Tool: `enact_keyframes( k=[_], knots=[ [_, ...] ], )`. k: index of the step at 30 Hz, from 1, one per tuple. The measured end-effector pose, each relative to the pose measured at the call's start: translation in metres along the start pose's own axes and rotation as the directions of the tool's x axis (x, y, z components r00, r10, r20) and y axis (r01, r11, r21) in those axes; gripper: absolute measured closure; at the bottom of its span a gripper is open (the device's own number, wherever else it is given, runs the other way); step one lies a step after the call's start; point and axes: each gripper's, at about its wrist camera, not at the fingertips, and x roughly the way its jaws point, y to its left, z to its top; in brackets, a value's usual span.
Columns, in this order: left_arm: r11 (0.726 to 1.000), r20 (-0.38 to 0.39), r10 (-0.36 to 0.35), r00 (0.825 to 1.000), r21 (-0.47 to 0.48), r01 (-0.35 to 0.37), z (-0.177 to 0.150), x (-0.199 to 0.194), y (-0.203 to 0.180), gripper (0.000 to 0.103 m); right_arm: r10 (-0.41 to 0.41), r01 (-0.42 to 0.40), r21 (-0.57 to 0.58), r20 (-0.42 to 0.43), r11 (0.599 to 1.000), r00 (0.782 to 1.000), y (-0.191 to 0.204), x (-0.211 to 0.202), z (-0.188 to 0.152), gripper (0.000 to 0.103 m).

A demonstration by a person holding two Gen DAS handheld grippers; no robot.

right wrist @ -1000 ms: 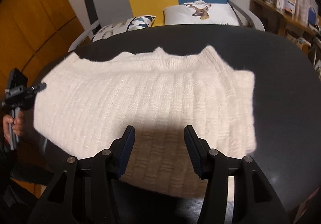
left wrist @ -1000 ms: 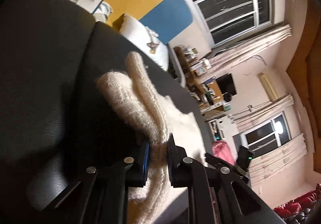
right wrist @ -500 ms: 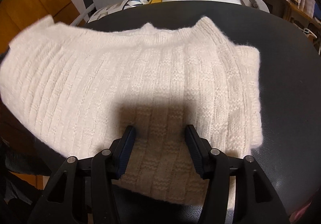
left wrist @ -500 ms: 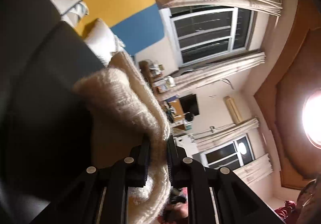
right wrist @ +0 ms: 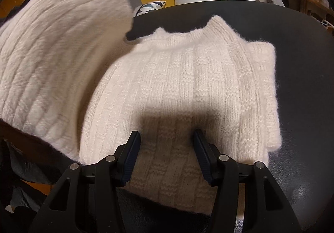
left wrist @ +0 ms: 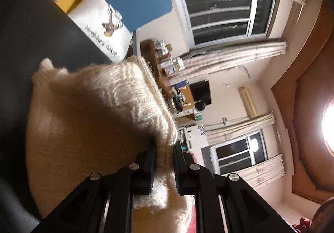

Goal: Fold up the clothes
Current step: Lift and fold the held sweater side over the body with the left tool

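Right wrist view: shows sweater (right wrist: 183,91) on black table (right wrist: 302,70), left side now lifted off & swinging over, pinched in left tongs (left wrist: 163,162); right tongs (right wrist: 166,153) wide, empty, hovering; fold approx halfway.

One cream sweater (right wrist: 187,91) on my one black desk (right wrist: 302,55); two hand-held grippers, left (left wrist: 163,162) and right (right wrist: 166,155); two cushions behind.

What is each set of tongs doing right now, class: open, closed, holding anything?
Left tongs: closed on a fold of the cream sweater, lifted off the black table.
Right tongs: open over the sweater, gripping nothing.
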Motion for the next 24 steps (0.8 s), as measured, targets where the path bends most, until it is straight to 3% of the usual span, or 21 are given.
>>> enact_keyframes(
  k=[5, 9, 13, 15, 18, 21, 24],
  knots=[
    [0.997, -0.091, 0.071, 0.993, 0.038, -0.067, -0.011, 0.05, -0.005, 0.089, 0.01, -0.01, 0.001, 0.01, 1.0, 1.0, 0.002, 0.002, -0.002, 0.047],
    [0.982, -0.18, 0.191, 0.965, 0.038, -0.187, -0.015, 0.094, 0.011, 0.087, 0.033, -0.034, 0.02, 0.036, 0.999, 0.999, -0.001, 0.002, -0.004, 0.047],
    [0.981, -0.283, 0.186, 0.941, 0.0, -0.194, -0.02, 0.119, 0.017, 0.084, 0.085, -0.088, 0.039, 0.094, 0.995, 0.992, -0.008, -0.008, -0.01, 0.045],
    [0.985, -0.287, 0.168, 0.943, 0.011, -0.172, -0.022, 0.116, 0.007, 0.08, 0.095, -0.101, 0.042, 0.113, 0.994, 0.989, -0.011, -0.015, -0.015, 0.045],
    [0.983, -0.247, 0.173, 0.953, 0.102, -0.152, -0.02, 0.095, -0.015, 0.08, 0.101, -0.108, 0.052, 0.131, 0.993, 0.986, -0.016, -0.024, -0.024, 0.045],
    [0.93, -0.168, 0.299, 0.939, 0.272, -0.248, -0.022, 0.064, -0.032, 0.08, 0.106, -0.117, 0.07, 0.137, 0.991, 0.985, -0.021, -0.034, -0.033, 0.045],
    [0.842, -0.066, 0.432, 0.899, 0.386, -0.376, -0.031, 0.03, -0.028, 0.08, 0.094, -0.11, 0.083, 0.176, 0.99, 0.98, -0.023, -0.056, -0.043, 0.045]
  ],
)
